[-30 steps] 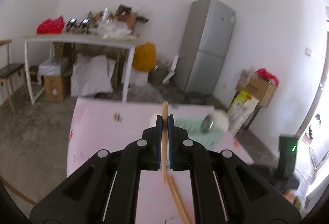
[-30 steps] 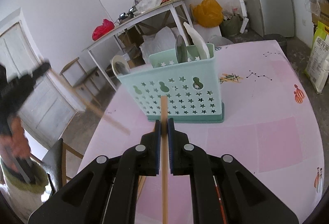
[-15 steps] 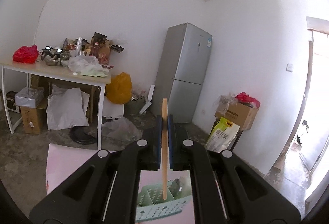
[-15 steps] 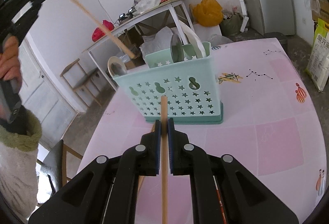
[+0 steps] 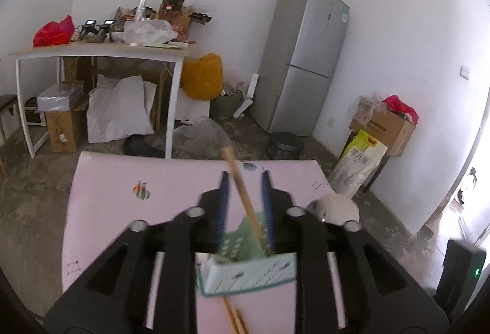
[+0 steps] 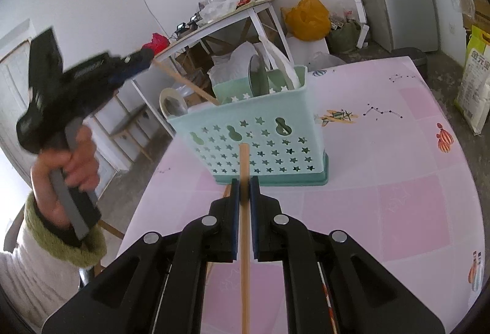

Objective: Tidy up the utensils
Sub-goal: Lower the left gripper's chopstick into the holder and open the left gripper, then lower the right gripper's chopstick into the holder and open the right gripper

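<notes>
Now we look along the left gripper (image 5: 245, 196) and see its blue pads (image 5: 223, 205) standing narrowly apart, having just been opening, with a wooden chopstick (image 5: 242, 193) slanting loose in the gap between them. Its upper end rises past the fingertips; its lower end dips into the mint-green utensil caddy (image 5: 248, 269) just below the fingers. From the right wrist view we see that same chopstick's tip already inside the caddy's rear compartment, beside a metal spoon (image 6: 258, 75) and a white ladle (image 6: 280, 61), and a hand (image 6: 65, 168) gripping the left tool's handle. Further right, our right gripper (image 6: 244, 191) is clamped tight on a second chopstick (image 6: 244, 230), which runs straight along the fingers and pokes out beyond their tips, stopping short of the caddy's star-punched wall. That caddy stands upright on the pink table (image 6: 398, 181), just ahead of the right fingertips.
</notes>
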`<state>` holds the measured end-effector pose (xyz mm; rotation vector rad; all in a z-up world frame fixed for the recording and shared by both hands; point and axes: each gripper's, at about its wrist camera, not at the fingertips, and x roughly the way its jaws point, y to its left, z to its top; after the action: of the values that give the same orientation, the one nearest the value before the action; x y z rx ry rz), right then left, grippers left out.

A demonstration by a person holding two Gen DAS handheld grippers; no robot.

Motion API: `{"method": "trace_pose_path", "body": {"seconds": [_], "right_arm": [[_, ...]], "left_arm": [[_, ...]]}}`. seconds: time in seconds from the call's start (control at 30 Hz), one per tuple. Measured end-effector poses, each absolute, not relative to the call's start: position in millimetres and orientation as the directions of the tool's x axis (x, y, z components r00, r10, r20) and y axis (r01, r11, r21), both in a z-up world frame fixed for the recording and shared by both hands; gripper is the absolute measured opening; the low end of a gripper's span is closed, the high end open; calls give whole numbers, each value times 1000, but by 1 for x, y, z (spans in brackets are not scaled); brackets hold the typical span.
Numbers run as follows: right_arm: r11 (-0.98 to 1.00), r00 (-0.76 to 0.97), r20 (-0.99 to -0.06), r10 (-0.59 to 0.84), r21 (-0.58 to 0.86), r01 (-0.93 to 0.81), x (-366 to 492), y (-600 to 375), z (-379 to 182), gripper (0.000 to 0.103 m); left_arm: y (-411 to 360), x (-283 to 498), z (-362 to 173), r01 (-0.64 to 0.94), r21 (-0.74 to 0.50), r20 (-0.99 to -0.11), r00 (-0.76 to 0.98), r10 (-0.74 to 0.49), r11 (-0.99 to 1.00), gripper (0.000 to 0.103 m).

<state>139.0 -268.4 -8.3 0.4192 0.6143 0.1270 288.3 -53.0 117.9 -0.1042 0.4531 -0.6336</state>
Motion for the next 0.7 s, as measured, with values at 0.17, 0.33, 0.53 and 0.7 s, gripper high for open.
{"method": "trace_pose_path", "body": {"seconds": [0.17, 0.33, 0.53, 0.7], "right_arm": [[911, 840, -494, 224, 413, 0, 131, -269, 7, 7], [923, 883, -424, 201, 383, -27, 123, -268, 40, 7], [936, 921, -335, 201, 342, -80, 134, -267, 90, 7], [945, 940, -267, 213, 299, -129, 146, -261, 130, 7]], "left_arm": [[-20, 259, 104, 526, -250, -355, 732, -582, 813, 38], [8, 229, 83, 504, -270, -368, 734, -571, 821, 46], [24, 202, 44, 470, -262, -456, 710, -537, 843, 54], [31, 186, 11, 439, -261, -525, 683, -508, 860, 58]]}}
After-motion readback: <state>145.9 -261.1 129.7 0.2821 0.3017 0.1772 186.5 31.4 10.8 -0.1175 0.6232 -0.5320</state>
